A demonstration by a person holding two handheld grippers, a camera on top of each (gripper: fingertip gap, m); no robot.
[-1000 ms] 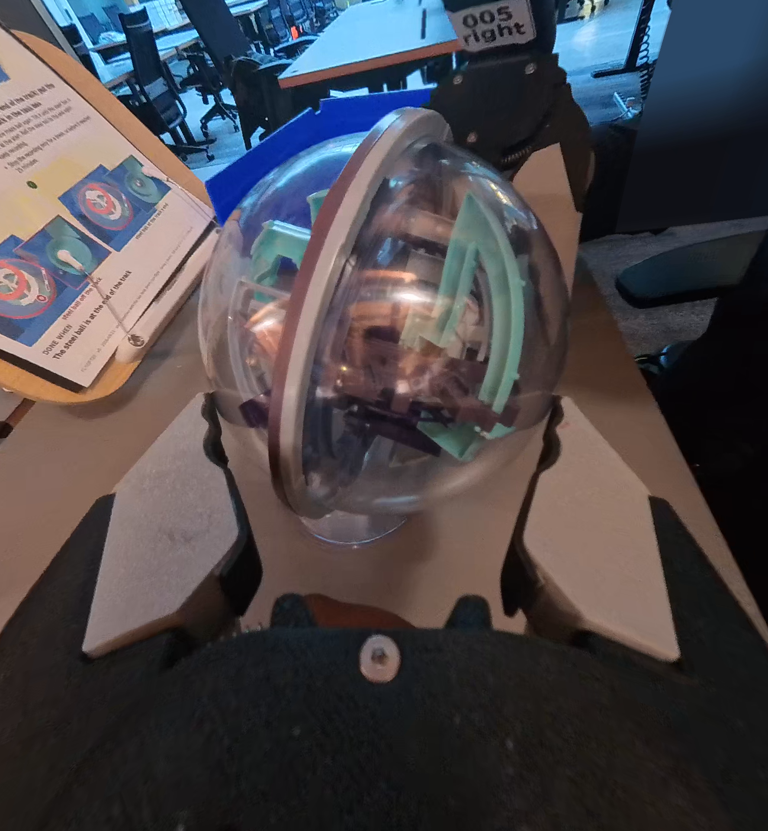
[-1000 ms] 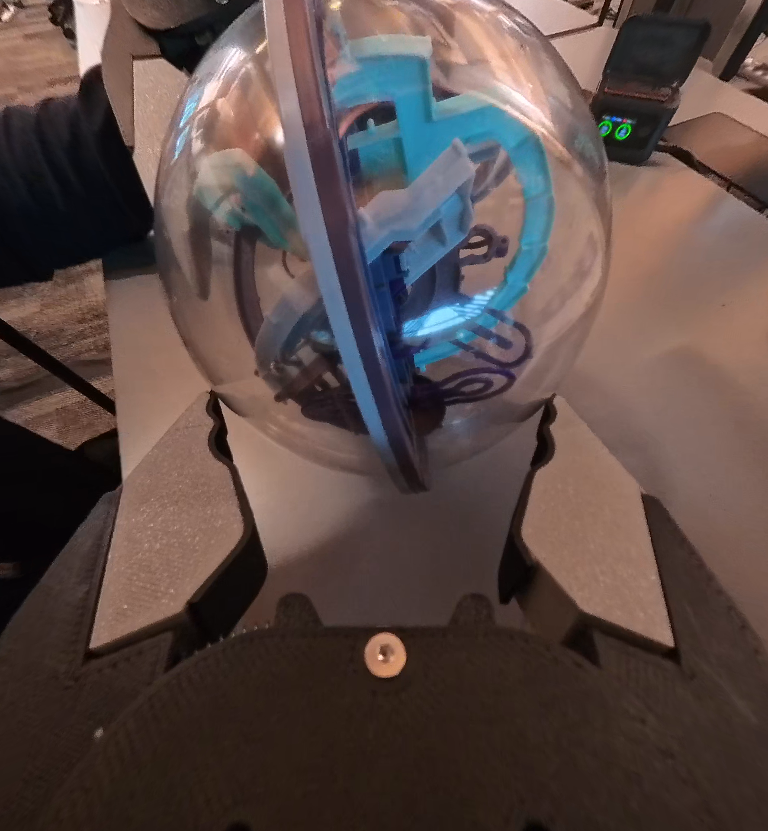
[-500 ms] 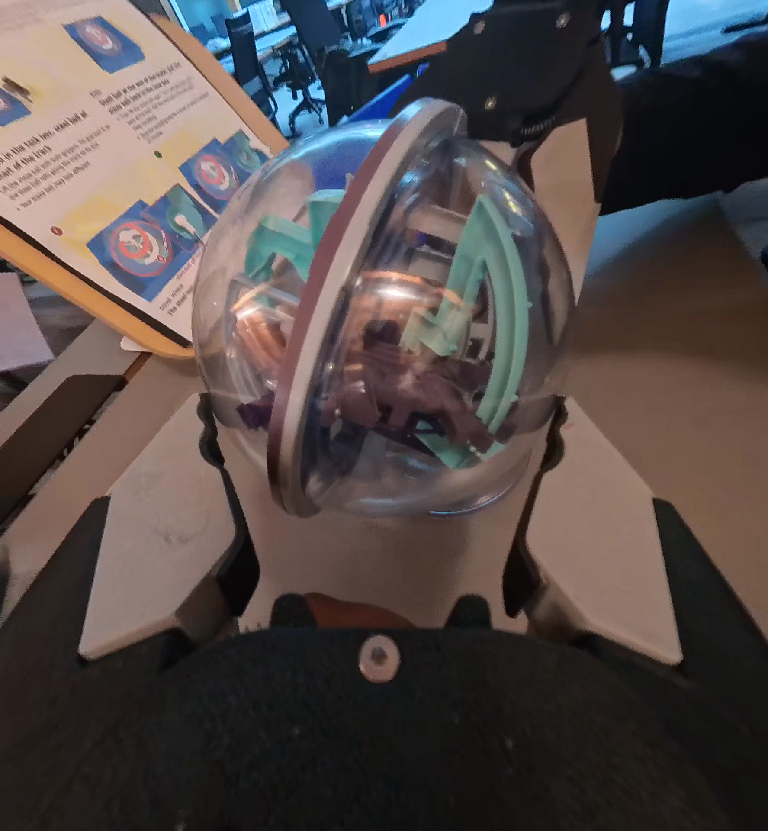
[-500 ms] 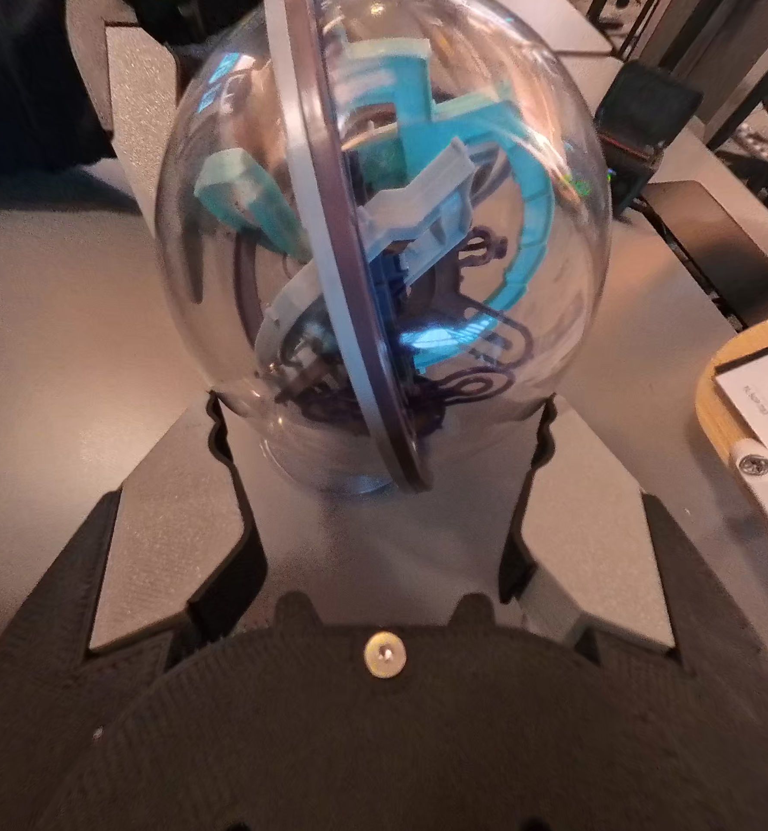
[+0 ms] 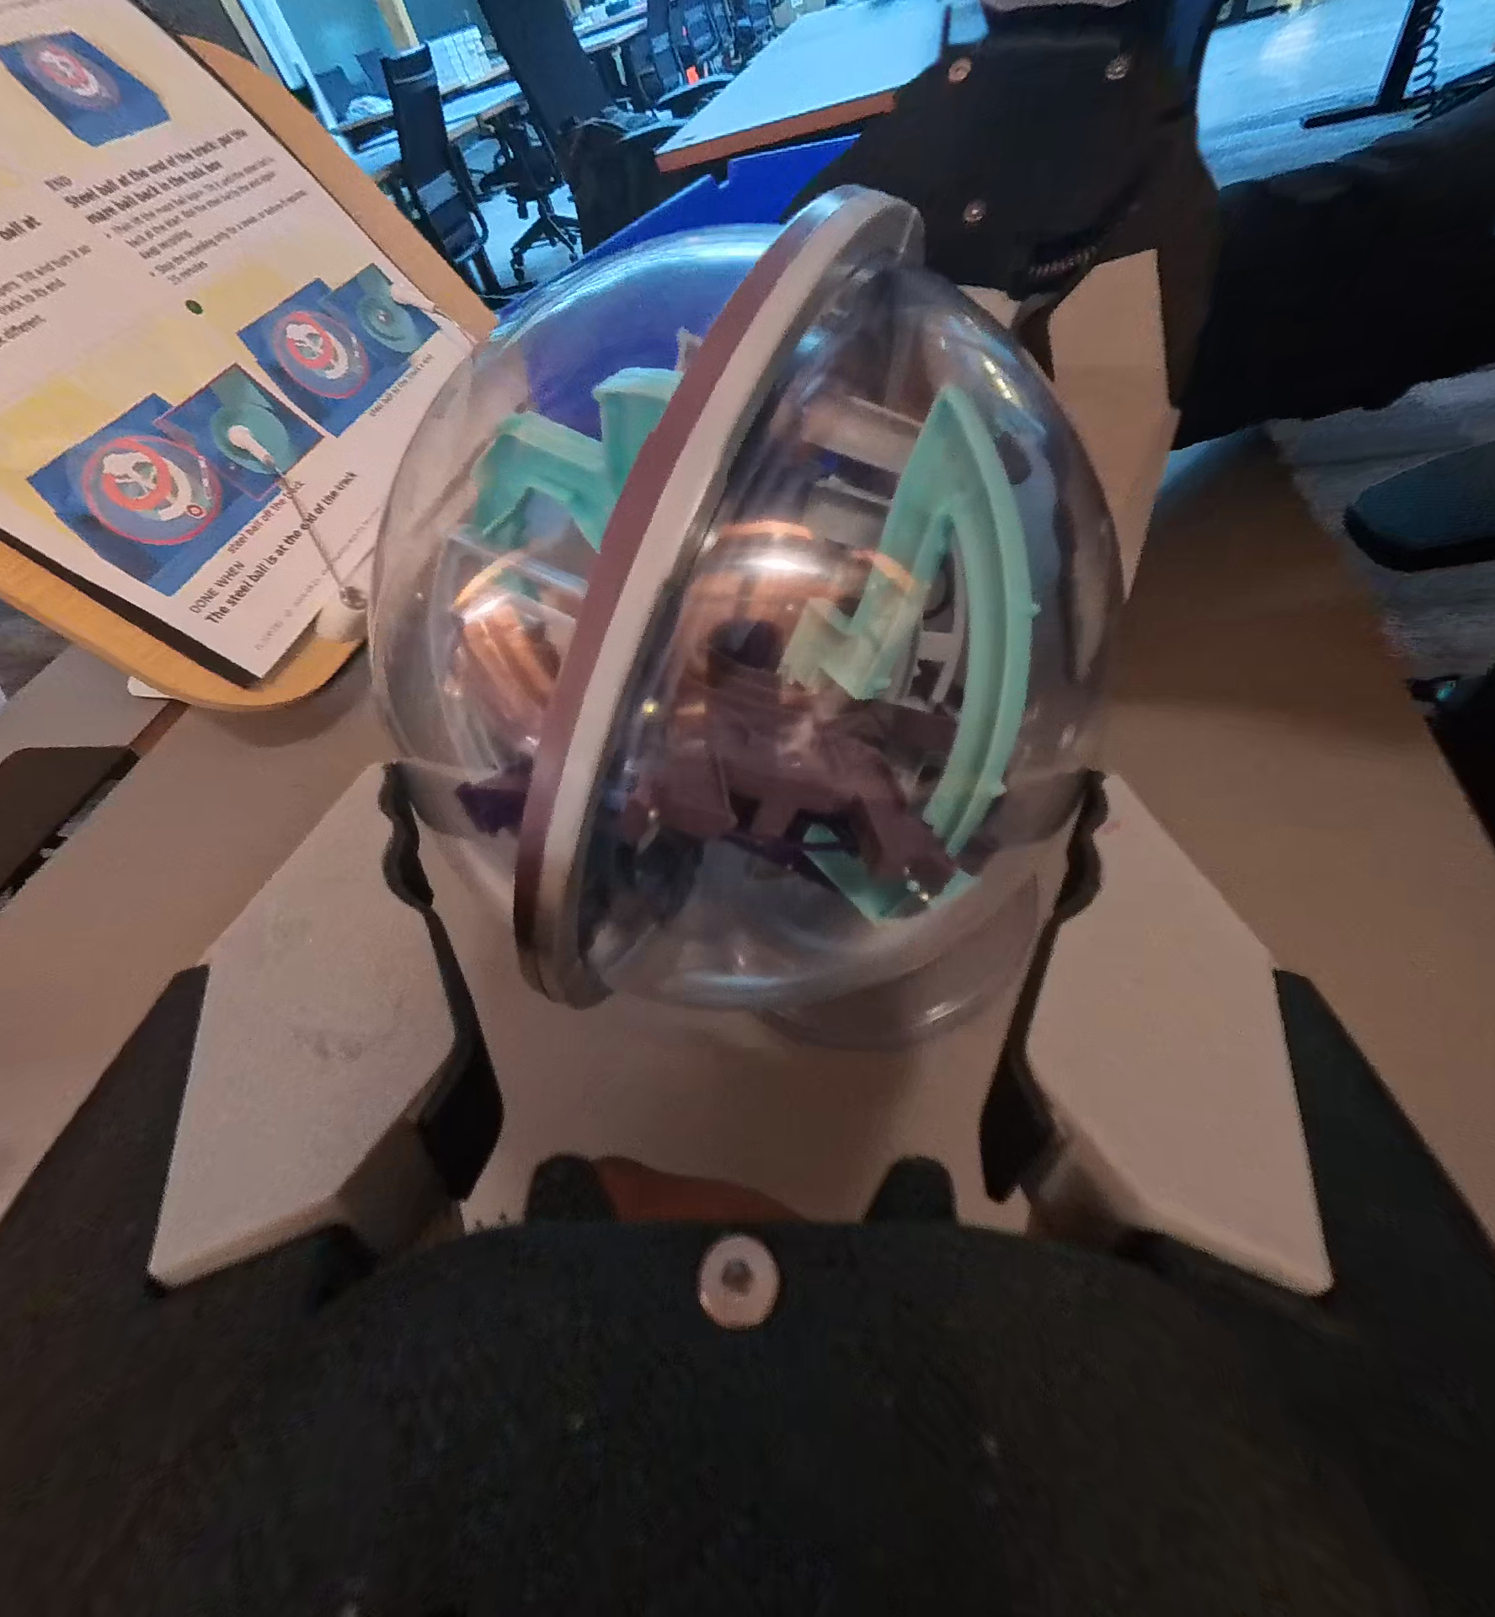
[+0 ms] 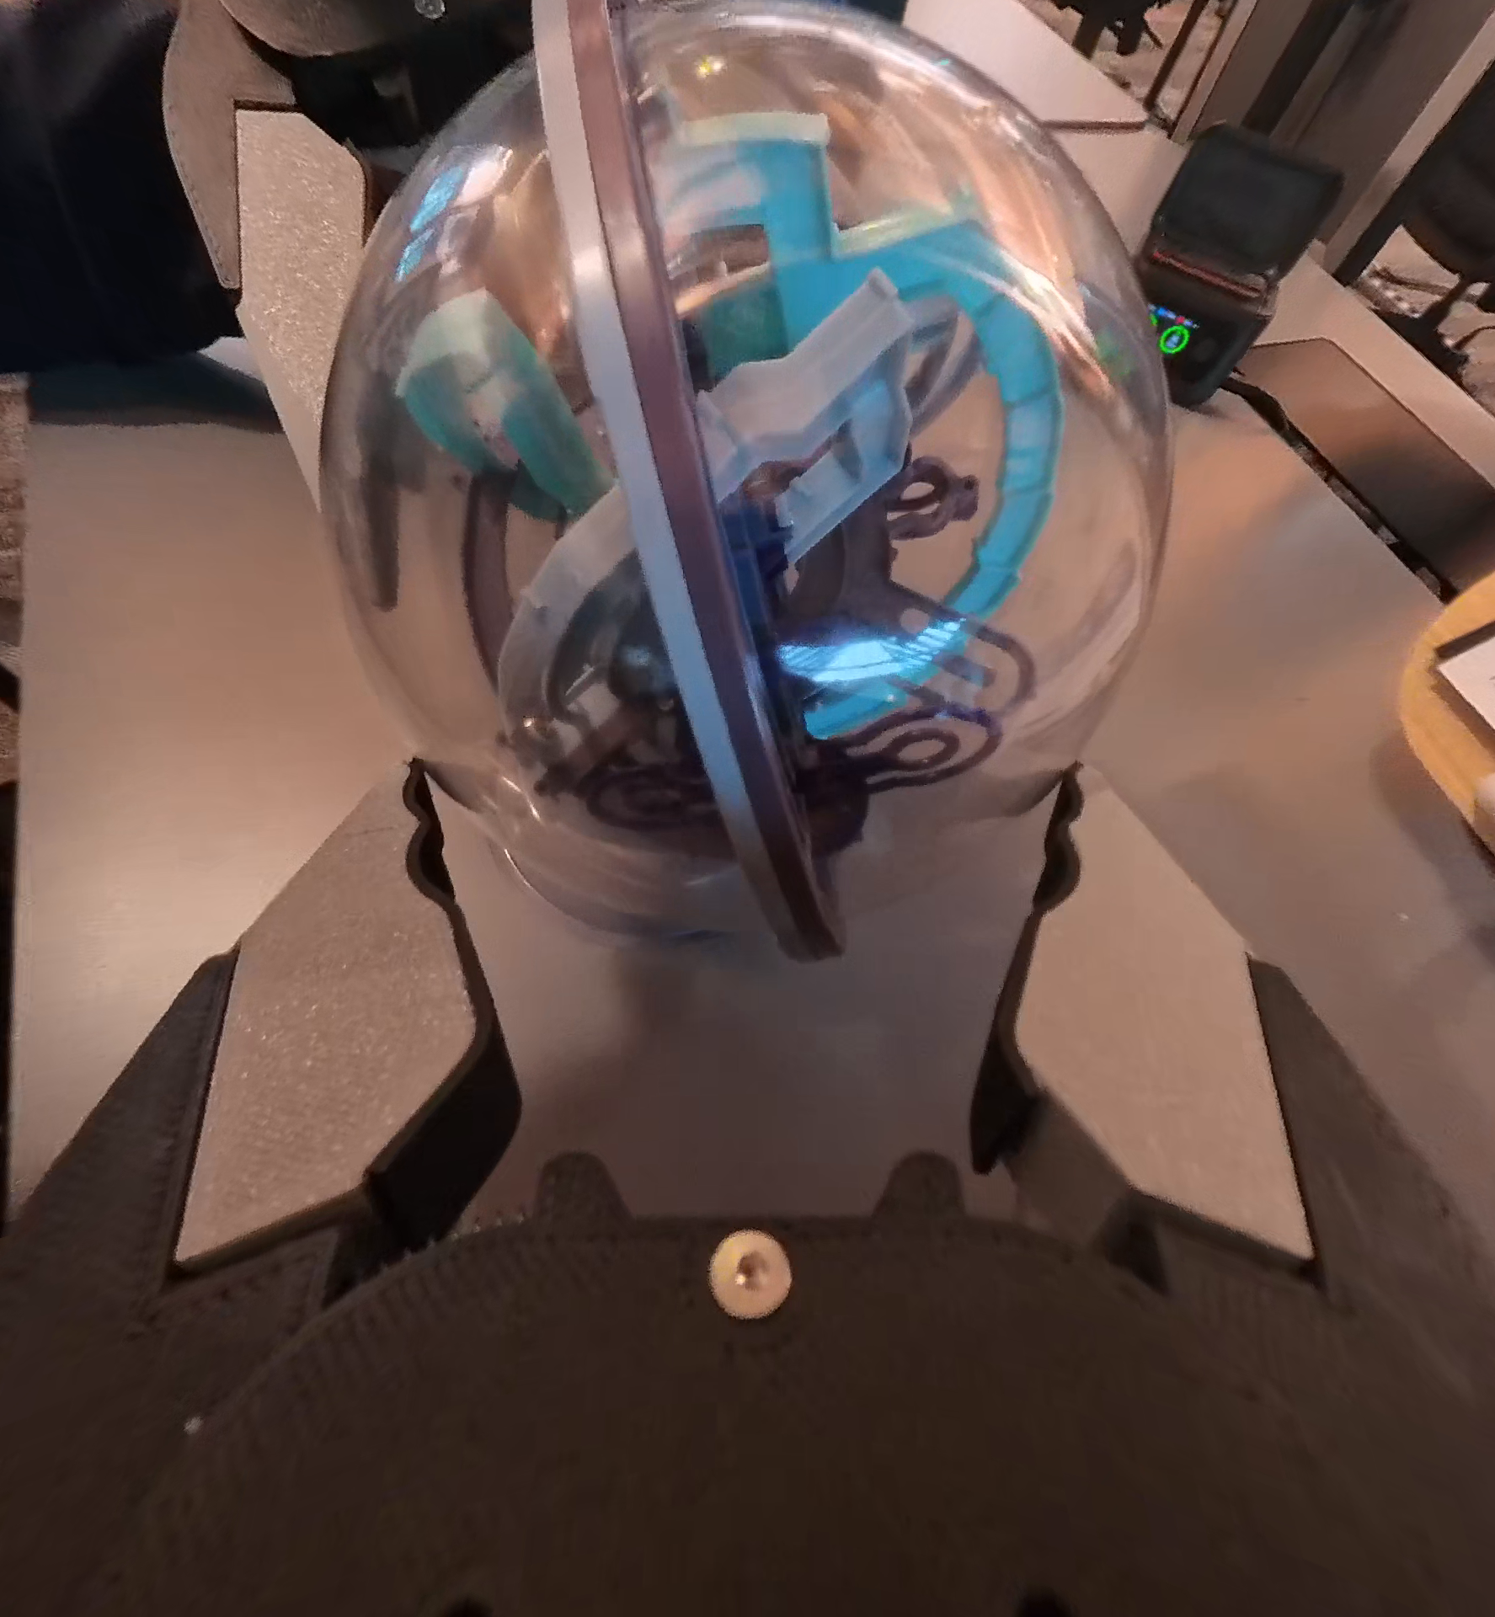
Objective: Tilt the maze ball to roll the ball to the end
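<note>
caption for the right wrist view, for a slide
Right gripper clamps the clear maze ball above the grey table.

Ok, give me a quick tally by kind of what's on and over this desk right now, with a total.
Maze ball: 1
Grippers: 2, the left gripper and the right gripper, each clamped on the sphere
Wooden instruction board: 1
Small black device with green lights: 1
Total: 5

Left gripper [image 5: 739,814] and right gripper [image 6: 744,801]: black textured printed housing, pale grey flat finger plates, one silver centre screw each.
</note>
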